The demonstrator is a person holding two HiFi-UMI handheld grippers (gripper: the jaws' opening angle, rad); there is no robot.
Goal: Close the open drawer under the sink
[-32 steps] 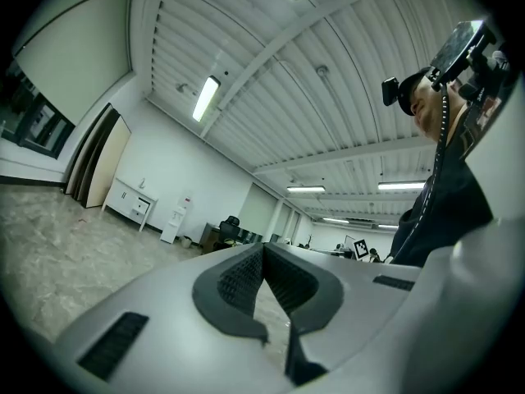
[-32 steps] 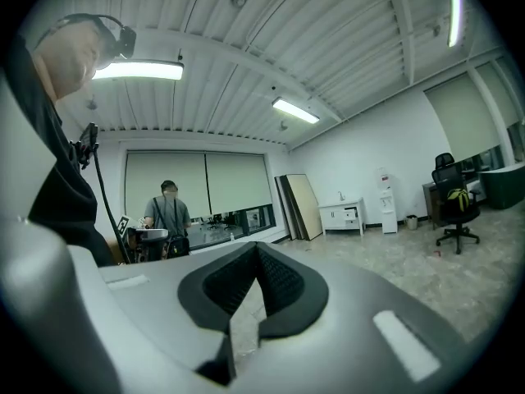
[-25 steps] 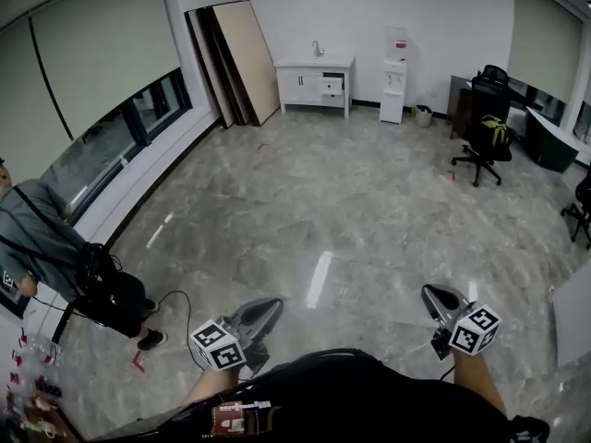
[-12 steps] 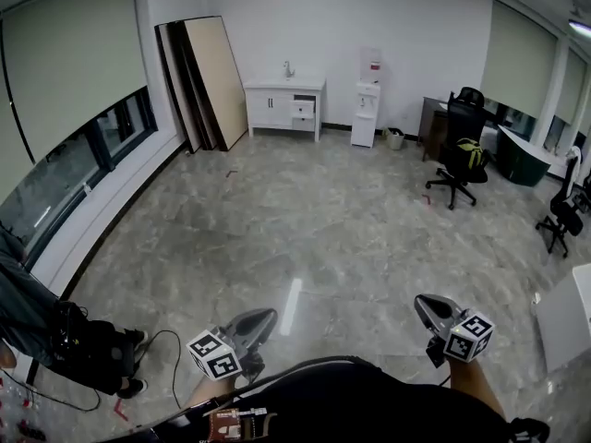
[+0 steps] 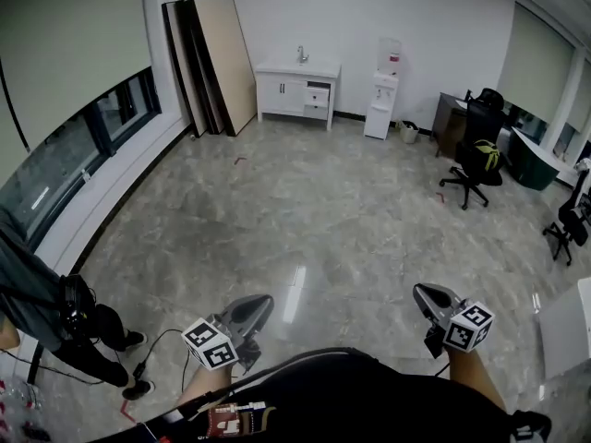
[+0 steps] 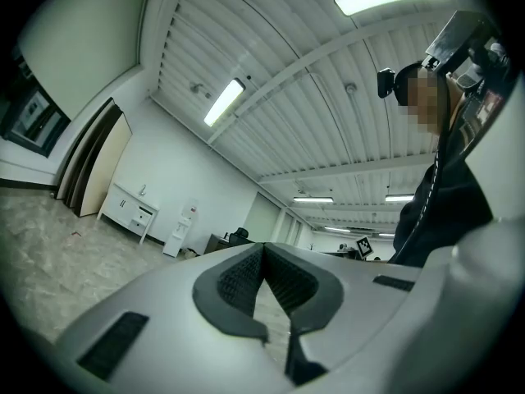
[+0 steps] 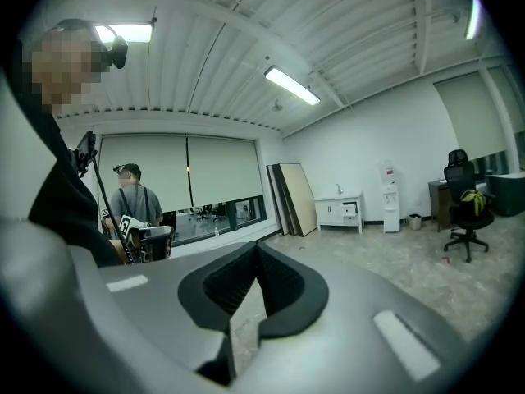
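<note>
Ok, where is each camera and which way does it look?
Head view: on the person's head, facing forward and down to the sink cabinet; left tool, right tool and dark top show.
Left gripper view: on the left tool, facing along its shut jaws, tilted up at the ceiling; the dark top shows right.
Right gripper view: on the right tool, facing along its shut jaws; the dark top shows left.
Shared: all three see the sink cabinet.

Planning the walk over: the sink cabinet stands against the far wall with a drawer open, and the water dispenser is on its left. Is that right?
Not quite: in the head view the water dispenser stands to the right of the sink cabinet; leaning boards are on its left. The cabinet is against the far wall with a drawer open.
</note>
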